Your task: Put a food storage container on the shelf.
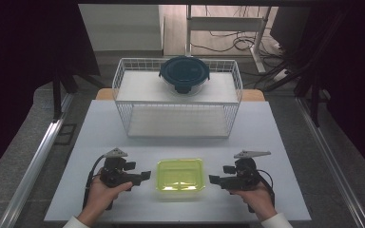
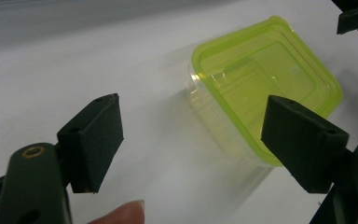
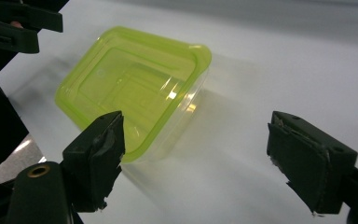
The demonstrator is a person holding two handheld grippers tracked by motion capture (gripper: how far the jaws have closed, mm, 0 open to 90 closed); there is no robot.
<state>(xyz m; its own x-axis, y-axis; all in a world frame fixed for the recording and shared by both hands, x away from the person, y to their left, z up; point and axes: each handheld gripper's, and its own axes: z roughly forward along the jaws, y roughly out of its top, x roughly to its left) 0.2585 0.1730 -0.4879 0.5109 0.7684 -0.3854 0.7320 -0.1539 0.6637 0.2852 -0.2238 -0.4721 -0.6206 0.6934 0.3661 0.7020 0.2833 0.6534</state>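
Observation:
A clear plastic box with a yellow-green lid (image 1: 180,179) sits on the white table (image 1: 119,137) near its front edge, between my two grippers. My left gripper (image 1: 145,176) is held just left of the box, pointing at it, jaws open and empty. From the other side my right gripper (image 1: 215,180) points at the box, also open with nothing between its pads. In the left gripper view the box (image 2: 265,79) lies ahead, partly behind one pad of the left gripper (image 2: 193,135). In the right gripper view the box (image 3: 130,88) lies ahead of the right gripper (image 3: 198,144).
A white wire rack (image 1: 178,116) stands at the back of the table, and a glass bowl with a dark teal lid (image 1: 184,73) rests on its top shelf. Bare white table lies between the rack and the box. Metal rails run along both sides.

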